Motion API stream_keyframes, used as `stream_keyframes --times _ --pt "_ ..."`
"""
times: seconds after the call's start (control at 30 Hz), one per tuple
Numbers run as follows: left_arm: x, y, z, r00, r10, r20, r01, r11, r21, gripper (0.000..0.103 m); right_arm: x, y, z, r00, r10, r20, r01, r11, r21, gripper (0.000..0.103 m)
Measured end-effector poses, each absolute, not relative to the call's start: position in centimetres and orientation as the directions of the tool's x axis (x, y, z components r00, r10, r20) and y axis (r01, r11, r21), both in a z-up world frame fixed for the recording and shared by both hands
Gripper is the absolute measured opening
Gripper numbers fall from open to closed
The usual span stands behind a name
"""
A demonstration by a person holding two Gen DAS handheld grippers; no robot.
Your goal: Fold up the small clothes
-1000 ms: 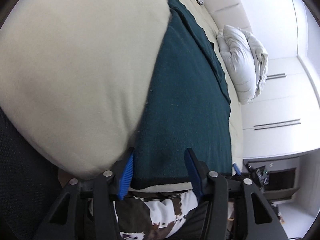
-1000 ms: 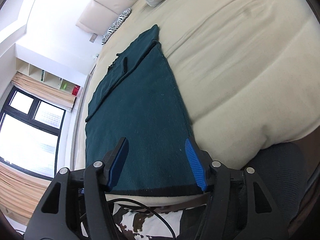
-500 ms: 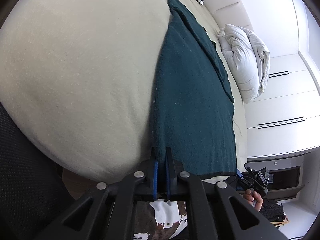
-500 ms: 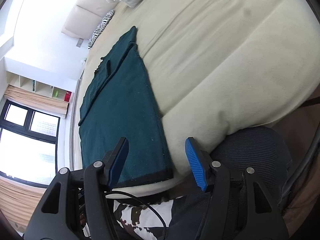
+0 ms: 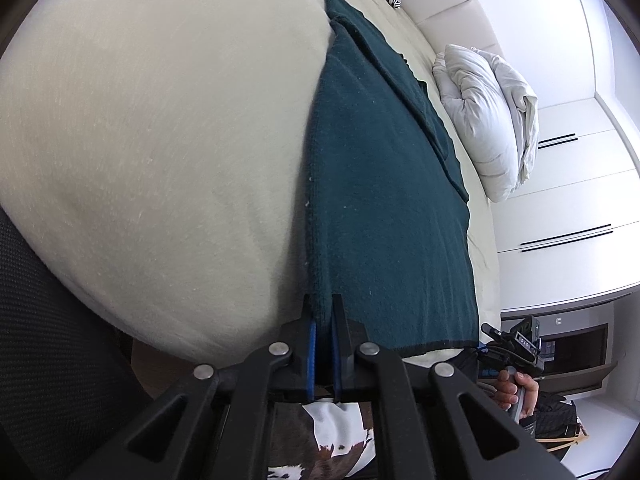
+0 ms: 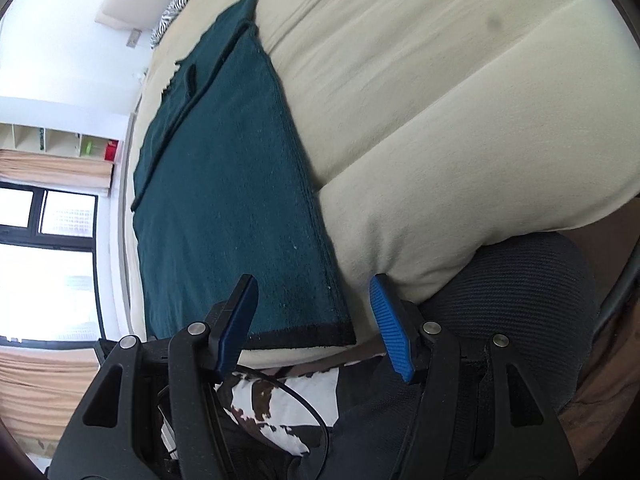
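Left wrist view: my left hand-held gripper (image 5: 322, 320) is clenched on the near left corner of the dark teal garment (image 5: 384, 208), blue pads pinched tight with the hem between them. The garment lies flat on the cream bed (image 5: 160, 140), near edge at the bed's near edge, long axis running away toward the headboard. It looks like a knit piece with a black hem band; a narrower layer sits folded over along its far right side, so I judge one side fold may already be in, though I can't tell for sure.

Right wrist view: my right hand-held gripper (image 6: 314, 320) is released, jaws wide apart, straddling the near right corner of the garment, where the black hem band (image 6: 304, 334) ends. The pads are not touching cloth as far as I can see.

Progress: early. One corner gripped, other corner lined up but not gripped. Left to do, by my guess: pinch the right corner, lift the near edge, carry it toward the far end, flatten.

Containers: no basket, box or drawer for clothes visible in either view. White duvet bundle (image 5: 492, 120) sits on the bed beyond the garment, apart from it. Zebra-print pillow (image 6: 176, 4) near the headboard.
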State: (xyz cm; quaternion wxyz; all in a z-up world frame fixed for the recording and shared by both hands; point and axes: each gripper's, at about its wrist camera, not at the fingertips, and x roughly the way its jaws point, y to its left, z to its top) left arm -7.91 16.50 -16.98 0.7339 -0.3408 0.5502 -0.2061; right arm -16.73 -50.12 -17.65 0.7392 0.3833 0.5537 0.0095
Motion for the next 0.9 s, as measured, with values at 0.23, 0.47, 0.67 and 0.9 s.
stream_keyframes --times 0.23,0.47,0.67,0.9 --pt "-8.0 16.5 -17.0 0.31 -0.676 -0.668 -0.072 0.684 -0.726 0.007 -16.2 -49.3 -18.4 0.371 0.474 -0.799 0.395 0.698 0.598 0.043" --pt "-8.0 16.5 -17.0 0.311 -0.673 -0.671 -0.069 0.688 -0.723 0.007 -17.4 -50.2 -19.0 0.421 0.504 -0.755 0.405 0.64 0.653 0.02" --pt "-8.3 16.3 -16.3 0.326 -0.649 -0.687 -0.04 0.717 -0.696 0.007 -17.6 -49.9 -18.4 0.457 0.495 -0.739 0.368 0.651 0.664 0.006" --pt "-8.8 16.5 -15.4 0.348 -0.646 -0.679 -0.017 0.72 -0.694 0.006 -18.1 -49.4 -16.6 0.503 0.47 -0.725 0.305 0.689 0.658 0.005"
